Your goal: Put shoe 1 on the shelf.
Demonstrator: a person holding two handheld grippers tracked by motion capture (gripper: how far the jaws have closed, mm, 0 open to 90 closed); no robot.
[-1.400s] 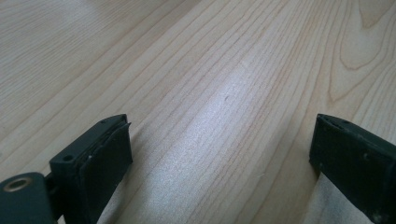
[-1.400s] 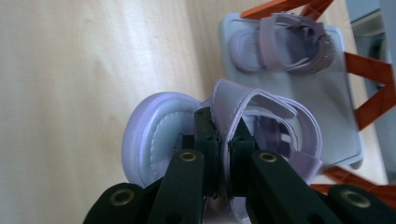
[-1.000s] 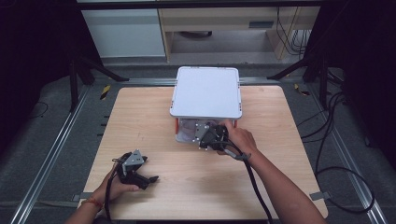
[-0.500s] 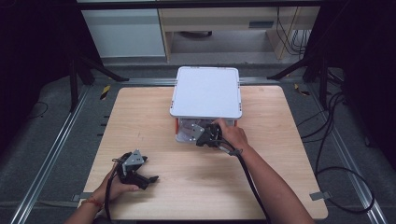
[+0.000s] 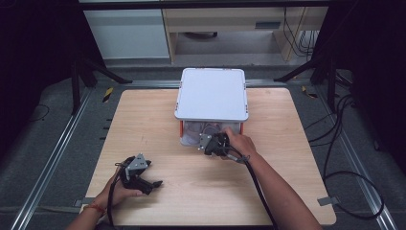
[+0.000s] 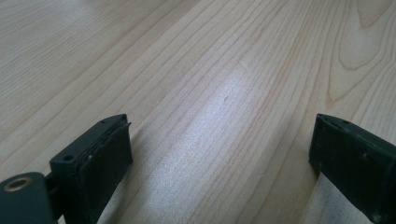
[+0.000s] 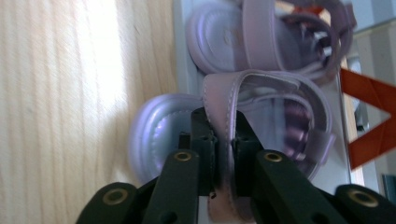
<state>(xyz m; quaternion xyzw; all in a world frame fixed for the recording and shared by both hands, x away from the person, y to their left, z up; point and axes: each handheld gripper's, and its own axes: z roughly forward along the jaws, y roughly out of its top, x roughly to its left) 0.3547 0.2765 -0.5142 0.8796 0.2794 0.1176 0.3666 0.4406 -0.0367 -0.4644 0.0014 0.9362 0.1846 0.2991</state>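
Observation:
A clear box (image 5: 191,136) with a white lid (image 5: 212,93) and orange corner pieces stands at the table's far middle. Two lilac sandals lie at its open front; the nearer sandal (image 7: 159,135) pokes out onto the wood, the other sandal (image 7: 243,42) lies behind it. My right gripper (image 5: 210,143) (image 7: 223,140) is shut on the nearer sandal's strap (image 7: 224,93), which runs pinched between the jaws. My left gripper (image 5: 143,179) (image 6: 219,149) rests low on the table near its front left, jaws wide apart with bare wood between them.
The wooden table (image 5: 143,124) has bare room left and right of the box. Cables (image 5: 344,143) trail on the dark floor at the right. A cabinet (image 5: 129,33) and a shelf unit stand beyond the far edge.
My right hand and gripper have shifted a little to the left and toward the box front. The left gripper has stayed put.

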